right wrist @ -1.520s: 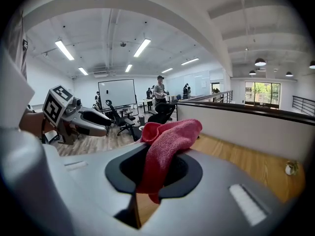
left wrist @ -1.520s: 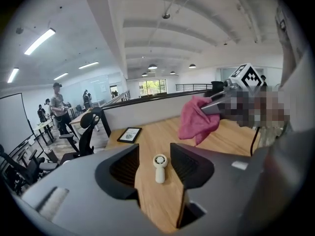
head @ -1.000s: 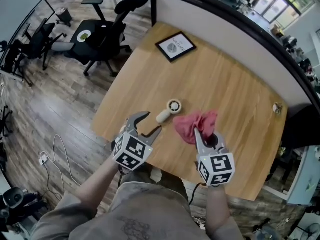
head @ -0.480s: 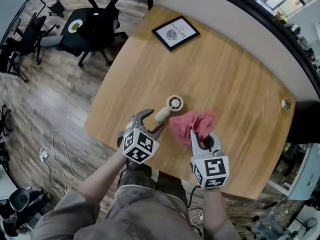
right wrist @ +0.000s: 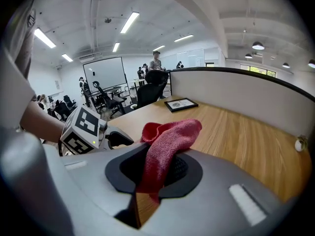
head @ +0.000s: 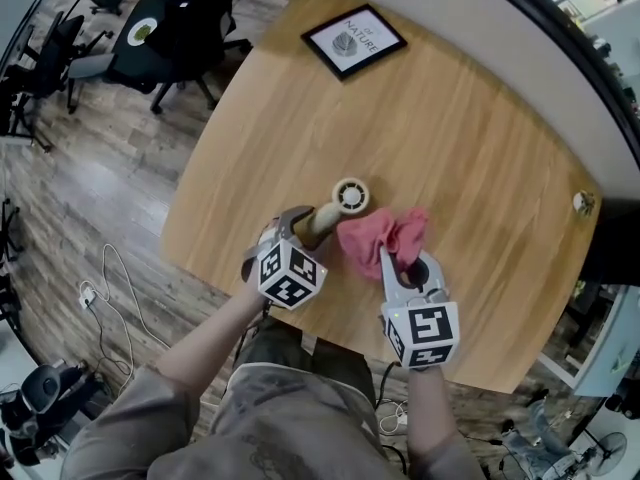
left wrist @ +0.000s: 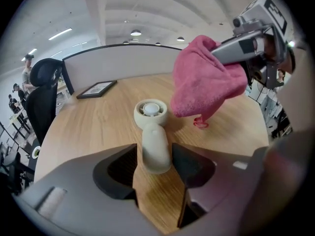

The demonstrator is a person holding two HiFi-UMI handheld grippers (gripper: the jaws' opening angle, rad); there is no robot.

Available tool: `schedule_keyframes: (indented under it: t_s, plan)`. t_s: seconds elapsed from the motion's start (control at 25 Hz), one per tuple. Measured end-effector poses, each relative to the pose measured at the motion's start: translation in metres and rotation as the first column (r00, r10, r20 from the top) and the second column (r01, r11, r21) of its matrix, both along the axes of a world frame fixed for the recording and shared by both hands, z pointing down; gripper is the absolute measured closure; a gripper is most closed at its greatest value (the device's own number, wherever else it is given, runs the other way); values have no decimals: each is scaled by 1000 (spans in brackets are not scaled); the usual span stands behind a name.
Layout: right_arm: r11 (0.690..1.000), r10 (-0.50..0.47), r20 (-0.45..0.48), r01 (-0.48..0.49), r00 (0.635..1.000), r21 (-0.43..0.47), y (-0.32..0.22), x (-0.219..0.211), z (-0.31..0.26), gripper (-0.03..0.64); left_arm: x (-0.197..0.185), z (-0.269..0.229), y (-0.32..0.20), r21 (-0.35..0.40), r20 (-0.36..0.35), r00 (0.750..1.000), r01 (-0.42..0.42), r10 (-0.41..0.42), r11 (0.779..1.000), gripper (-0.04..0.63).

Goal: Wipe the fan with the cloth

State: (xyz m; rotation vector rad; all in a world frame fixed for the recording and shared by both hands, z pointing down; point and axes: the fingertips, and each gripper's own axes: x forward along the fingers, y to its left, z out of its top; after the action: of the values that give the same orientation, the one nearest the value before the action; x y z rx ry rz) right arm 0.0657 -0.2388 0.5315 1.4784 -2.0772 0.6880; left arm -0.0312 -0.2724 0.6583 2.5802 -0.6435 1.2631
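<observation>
A small cream hand-held fan (head: 349,195) lies flat on the wooden table (head: 460,138), its handle (left wrist: 156,149) pointing toward me. My left gripper (head: 305,224) is low over it, and its jaws straddle the handle. Those jaws have just been closing, but narrow gaps still show beside the handle in the left gripper view, so the left gripper (left wrist: 153,163) is open. My right gripper (head: 396,258) is shut on a bunched red cloth (head: 376,236). The cloth (left wrist: 206,82) hangs just right of the fan's head (left wrist: 150,112). In the right gripper view it (right wrist: 170,139) drapes between the jaws.
A black-framed picture (head: 354,40) lies at the table's far side by the partition wall. A small round fitting (head: 583,202) sits at the right edge. Office chairs (head: 175,23) stand on the floor at the left. The table's near edge is just under my hands.
Both grippers have sunk toward the table. The left one moved forward onto the fan's handle, which now lies between its jaws. The cloth came closer to the fan's head.
</observation>
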Motion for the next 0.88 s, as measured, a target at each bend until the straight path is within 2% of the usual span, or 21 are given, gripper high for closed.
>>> schedule_keyframes:
  t_s: [0.2, 0.44, 0.68, 0.88]
  plan:
    - [999, -35, 12, 35, 999, -8, -4, -7, 8, 558, -2, 9, -1, 6, -4, 1000, -9, 9, 1000, 403]
    - [987, -161, 24, 161, 987, -5, -15, -34, 12, 558, -4, 9, 3, 22, -21, 995, -101, 101, 995, 405]
    - [941, -328, 37, 330, 944, -75, -24, -85, 42, 558, -1, 7, 9, 58, -60, 984, -166, 169, 984, 405]
    - [913, -387, -10, 382, 922, -140, -27, -110, 72, 558, 2, 6, 13, 75, -78, 975, -204, 209, 976, 405]
